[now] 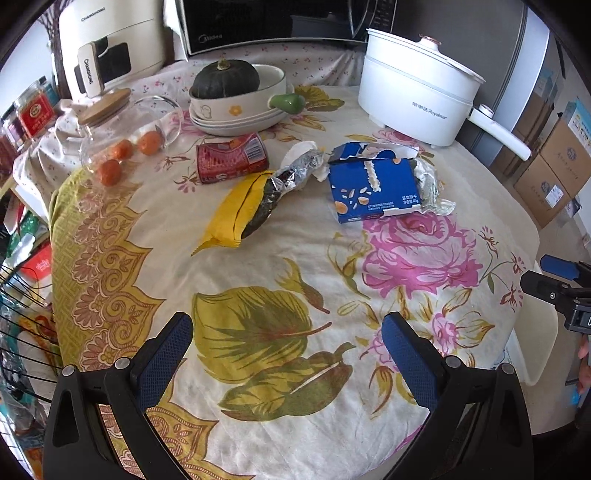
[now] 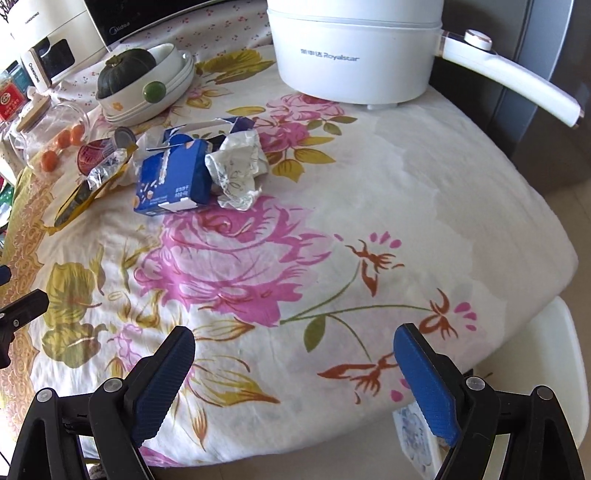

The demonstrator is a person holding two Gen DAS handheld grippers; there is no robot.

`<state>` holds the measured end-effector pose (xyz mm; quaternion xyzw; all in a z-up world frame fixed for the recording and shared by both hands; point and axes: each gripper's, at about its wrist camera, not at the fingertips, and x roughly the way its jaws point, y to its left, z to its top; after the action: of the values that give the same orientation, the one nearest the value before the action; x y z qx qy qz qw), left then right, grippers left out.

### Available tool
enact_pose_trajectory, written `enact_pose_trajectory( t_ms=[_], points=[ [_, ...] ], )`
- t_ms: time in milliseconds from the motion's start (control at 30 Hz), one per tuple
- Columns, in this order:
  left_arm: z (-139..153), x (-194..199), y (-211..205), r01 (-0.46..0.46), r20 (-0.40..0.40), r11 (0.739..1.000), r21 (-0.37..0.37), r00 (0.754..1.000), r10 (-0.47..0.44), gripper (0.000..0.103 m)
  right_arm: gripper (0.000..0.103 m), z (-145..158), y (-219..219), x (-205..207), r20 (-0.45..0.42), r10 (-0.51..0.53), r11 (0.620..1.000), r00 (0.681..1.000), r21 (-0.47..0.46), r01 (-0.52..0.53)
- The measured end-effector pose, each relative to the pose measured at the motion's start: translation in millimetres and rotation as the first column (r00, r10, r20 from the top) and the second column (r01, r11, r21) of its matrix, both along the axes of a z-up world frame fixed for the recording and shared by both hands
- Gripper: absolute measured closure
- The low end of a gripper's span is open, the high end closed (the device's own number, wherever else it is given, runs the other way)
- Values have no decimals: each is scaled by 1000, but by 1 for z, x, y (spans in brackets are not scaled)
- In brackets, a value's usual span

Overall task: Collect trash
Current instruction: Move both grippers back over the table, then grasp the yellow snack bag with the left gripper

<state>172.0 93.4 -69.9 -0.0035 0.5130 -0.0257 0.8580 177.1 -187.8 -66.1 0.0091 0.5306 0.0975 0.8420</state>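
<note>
Across both views spreads a table [image 1: 258, 258] under a flowered cloth [image 2: 332, 206]. At its far side stands a microwave [image 1: 266, 26], with a cream appliance [image 1: 110, 40] to its left. Right of these, on the cloth, sits a white electric pot [image 1: 413, 96], its long handle [image 2: 513, 77] pointing right. Cardboard boxes [image 1: 554, 162] stand on the floor far right.

Far centre, a stack of dishes [image 1: 236, 110] holds a dark green squash [image 1: 225, 79]. To the left a glass jar [image 1: 122, 136] lies on its side, with three small oranges [image 1: 122, 149] showing through it.

All the trash lies in the far middle of the table, well apart from both grippers. A torn blue carton [image 1: 373, 188] is the biggest piece, with crumpled foil wrap [image 2: 236, 170] touching its right side. Left of the carton, a yellow snack bag [image 1: 240, 206] lies open, a silvery wrapper [image 1: 299, 170] at its mouth and white tissue [image 1: 303, 147] just beyond. A red can [image 1: 231, 158] lies on its side beside the bag, towards the jar.

Near the front edge, the left gripper [image 1: 288, 354] hangs over the cloth, jaws spread wide with nothing between them. Over the right part of the table, the right gripper [image 2: 295, 369] is likewise wide apart and empty.
</note>
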Motion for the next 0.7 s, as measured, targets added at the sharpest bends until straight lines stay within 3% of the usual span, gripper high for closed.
enact_pose_trajectory(
  t_ms=[367, 567, 700],
  points=[
    [-24, 69, 27, -115, 3, 992, -48, 993, 115, 0, 12, -18, 24, 50, -23, 4, 1000, 1000, 4, -4],
    [-35, 95, 9, -26, 46, 992, 120, 999, 21, 0, 12, -23, 20, 67, -24, -36, 999, 999, 20, 36],
    [-51, 106, 8, -9, 29, 986, 169, 1000, 4, 0, 12, -26, 17, 67, -39, -53, 998, 998, 34, 54]
  ],
)
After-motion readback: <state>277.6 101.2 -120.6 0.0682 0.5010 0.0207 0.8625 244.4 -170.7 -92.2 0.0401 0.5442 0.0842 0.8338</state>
